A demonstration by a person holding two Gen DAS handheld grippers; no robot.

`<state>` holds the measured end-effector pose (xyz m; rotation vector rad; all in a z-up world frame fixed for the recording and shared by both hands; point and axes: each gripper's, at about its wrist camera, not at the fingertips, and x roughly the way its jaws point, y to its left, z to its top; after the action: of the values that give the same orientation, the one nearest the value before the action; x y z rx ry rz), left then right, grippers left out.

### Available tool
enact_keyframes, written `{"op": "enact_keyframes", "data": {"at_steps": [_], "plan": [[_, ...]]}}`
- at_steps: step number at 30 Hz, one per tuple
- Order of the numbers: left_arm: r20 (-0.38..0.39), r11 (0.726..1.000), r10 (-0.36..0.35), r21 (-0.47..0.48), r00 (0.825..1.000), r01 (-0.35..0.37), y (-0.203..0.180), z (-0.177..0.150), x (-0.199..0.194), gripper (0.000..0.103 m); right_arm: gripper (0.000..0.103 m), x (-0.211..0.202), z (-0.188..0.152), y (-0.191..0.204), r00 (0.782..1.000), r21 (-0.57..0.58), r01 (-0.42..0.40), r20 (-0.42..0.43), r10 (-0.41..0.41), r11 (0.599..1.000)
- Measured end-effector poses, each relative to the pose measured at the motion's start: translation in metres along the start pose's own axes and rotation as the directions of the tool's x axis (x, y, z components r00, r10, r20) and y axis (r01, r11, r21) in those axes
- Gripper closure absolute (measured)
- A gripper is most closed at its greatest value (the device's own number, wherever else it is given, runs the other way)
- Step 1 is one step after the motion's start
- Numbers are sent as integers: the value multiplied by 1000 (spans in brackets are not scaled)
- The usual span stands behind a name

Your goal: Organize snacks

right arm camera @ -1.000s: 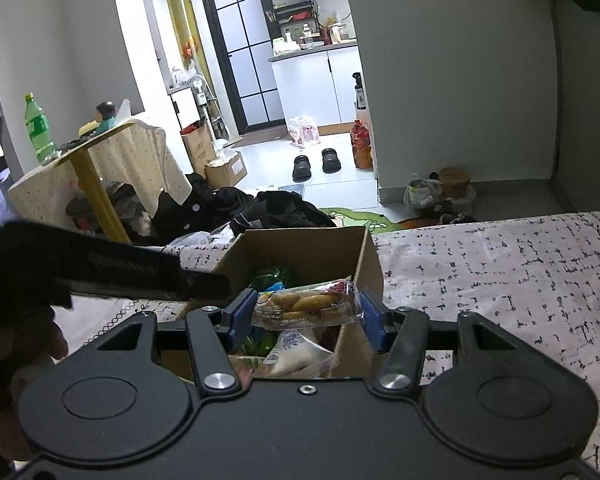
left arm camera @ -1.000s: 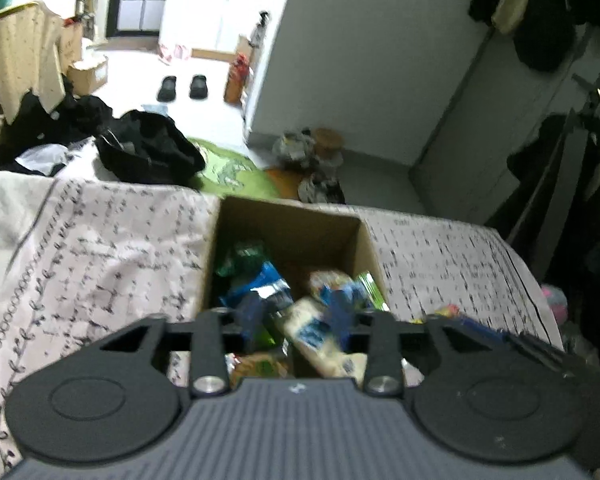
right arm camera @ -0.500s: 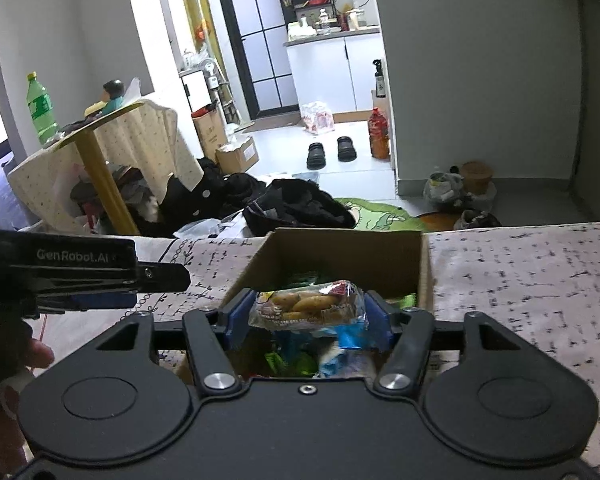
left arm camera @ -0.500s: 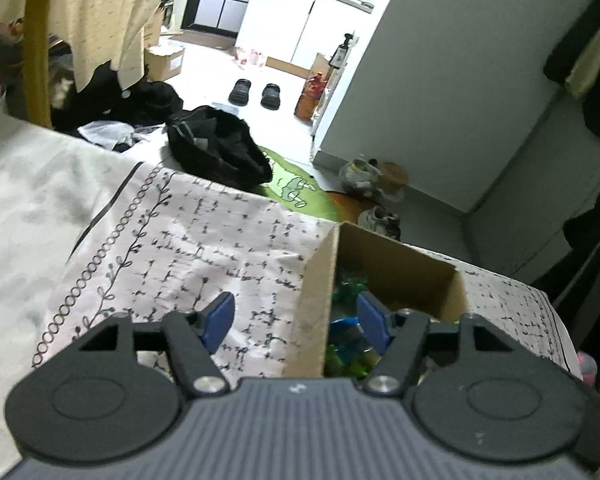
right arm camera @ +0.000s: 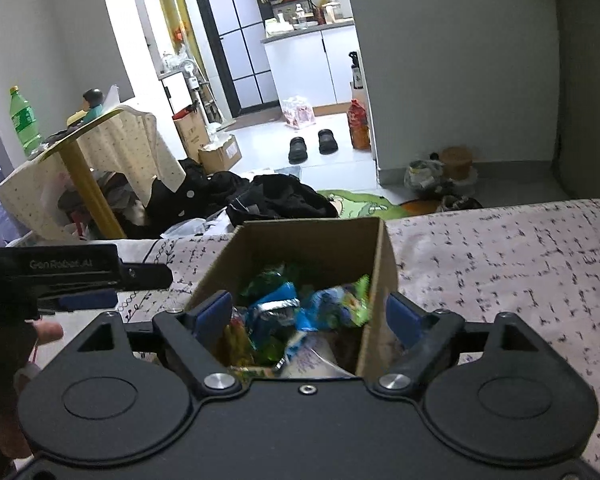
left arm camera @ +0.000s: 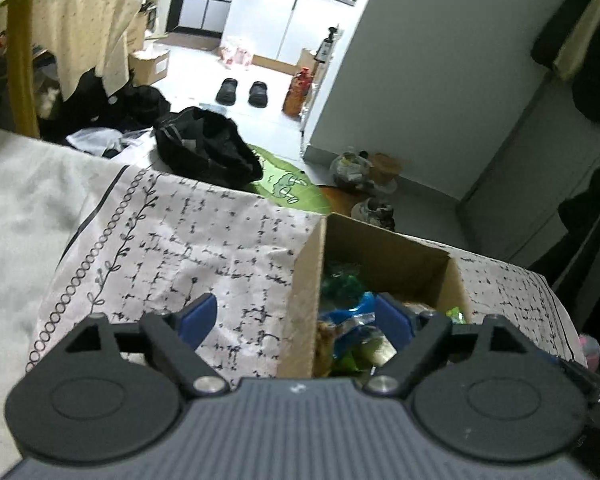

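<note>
Now | left gripper reads "GenRobot.AI", jaws opening, empty | right gripper jaws opening, empty, over snack box

A cardboard box stands on the patterned cloth before me, and the snack packets lie inside it. My left gripper straddles the box's left wall. My right gripper straddles its right wall — packets below. Behind the box, on the floor, lies a bag; further back — slippers.
</note>
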<state>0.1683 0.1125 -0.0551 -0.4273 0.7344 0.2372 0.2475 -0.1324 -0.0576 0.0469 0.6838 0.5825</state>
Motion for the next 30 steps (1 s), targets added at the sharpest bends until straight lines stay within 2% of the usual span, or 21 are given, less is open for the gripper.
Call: {"op": "enact_keyframes", "data": {"at_steps": [9,22,30], "plan": [[2,994,-43,103,999,42,-23,-12,-16,14,0,-28,-3,-16,1000,19,-4,-15,4,1000],[74,978,-62,203,995,46,-36,-15,-73,9,0,-91,1,-53,1000,69,3,27,-5,998],[123,980,-71,195,990,46,-39,-22,-118,1,0,-130,6,-69,998,94,-12,65,6,995]]}}
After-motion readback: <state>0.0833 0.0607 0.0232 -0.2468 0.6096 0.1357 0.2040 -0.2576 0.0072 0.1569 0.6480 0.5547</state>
